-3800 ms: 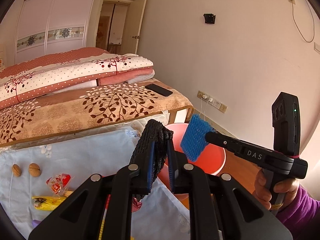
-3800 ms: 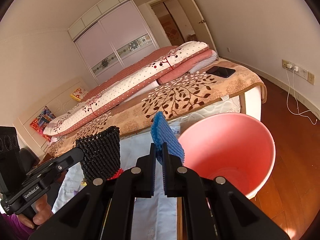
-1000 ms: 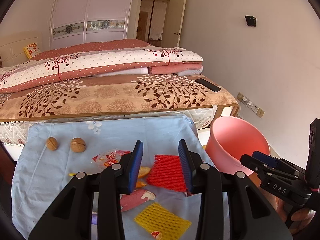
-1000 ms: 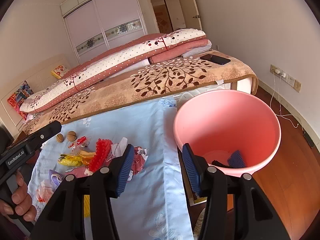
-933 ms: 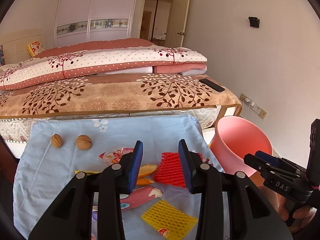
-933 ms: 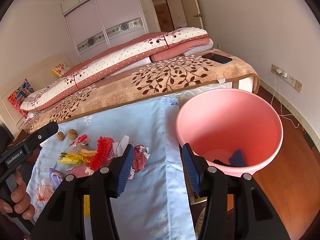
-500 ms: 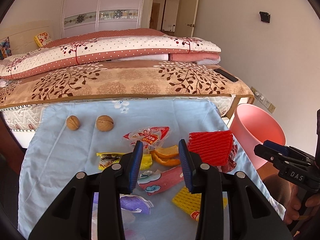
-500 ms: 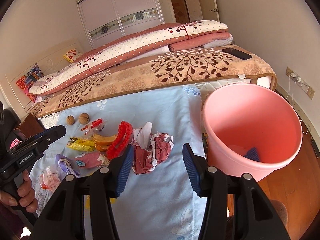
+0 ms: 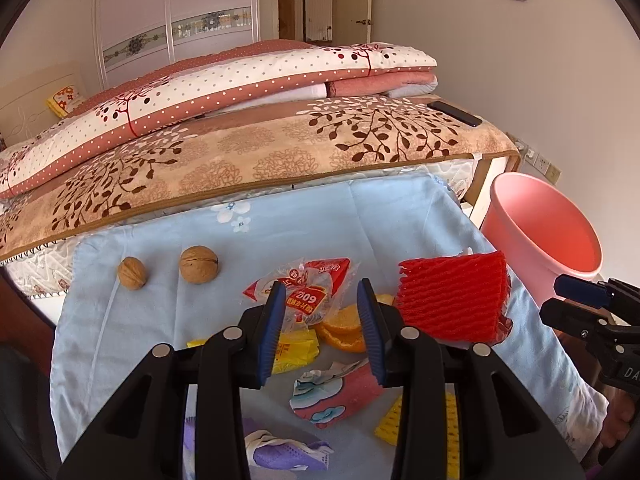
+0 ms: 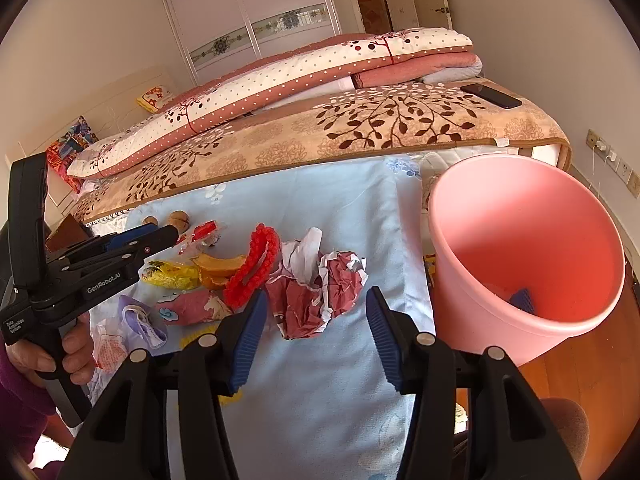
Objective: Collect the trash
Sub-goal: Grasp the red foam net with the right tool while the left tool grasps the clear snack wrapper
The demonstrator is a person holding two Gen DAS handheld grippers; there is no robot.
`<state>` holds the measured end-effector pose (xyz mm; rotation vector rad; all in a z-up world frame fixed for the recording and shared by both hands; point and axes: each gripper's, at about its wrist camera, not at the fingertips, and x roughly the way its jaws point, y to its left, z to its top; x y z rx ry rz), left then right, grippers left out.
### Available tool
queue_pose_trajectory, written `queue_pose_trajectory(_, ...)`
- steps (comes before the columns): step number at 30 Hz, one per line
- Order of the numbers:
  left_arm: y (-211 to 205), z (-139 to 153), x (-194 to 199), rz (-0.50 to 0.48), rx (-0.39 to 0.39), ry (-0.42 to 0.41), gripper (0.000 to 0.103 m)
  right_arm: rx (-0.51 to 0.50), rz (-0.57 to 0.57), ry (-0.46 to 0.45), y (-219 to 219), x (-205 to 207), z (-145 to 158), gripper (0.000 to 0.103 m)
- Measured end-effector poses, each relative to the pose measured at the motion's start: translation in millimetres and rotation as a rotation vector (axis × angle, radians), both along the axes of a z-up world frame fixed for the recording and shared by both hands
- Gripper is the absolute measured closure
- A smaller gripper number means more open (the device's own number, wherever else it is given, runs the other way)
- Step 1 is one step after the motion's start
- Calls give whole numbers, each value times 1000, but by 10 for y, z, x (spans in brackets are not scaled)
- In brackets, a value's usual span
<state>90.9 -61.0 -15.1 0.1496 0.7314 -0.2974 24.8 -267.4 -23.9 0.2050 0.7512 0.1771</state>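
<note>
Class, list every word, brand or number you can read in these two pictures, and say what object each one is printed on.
"GenRobot.AI": side of the left gripper.
"Data Acquisition System": small white print low on that gripper's body.
"DA", cut off by the picture's edge: body of the right gripper.
"60", seen upside down: red-and-clear snack wrapper; its other print is too small to read.
Nothing else is readable.

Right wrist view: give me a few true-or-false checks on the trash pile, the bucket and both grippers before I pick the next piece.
1. The pink bucket holds a blue piece. True.
2. The right gripper is shut on the crumpled red-and-white paper. False: its jaws are opening and empty, with the paper lying beyond them.
3. Two walnuts lie on the blue cloth. True.
4. The red foam net is in the bucket. False: it lies on the cloth.
5. The left gripper holds an orange peel. False: it is open and empty.
</note>
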Motion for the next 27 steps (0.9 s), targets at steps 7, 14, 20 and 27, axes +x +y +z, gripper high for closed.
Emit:
queue_pose_trajectory(7,-73,-179,168,-33,69,51,66,45,48,15,56,68,20,48)
queue_pose_trajectory(14,15,-277,167,-14,79,53,66,84,98,30,156,193,61,47)
queue_pose_trajectory(20,107,-259,135,2,35,50,81,98,112,54,231,340,43,47)
queue_pose_trajectory(27,192,-179,106,23,-28,32,91,86,93,74,248,483,-24,47)
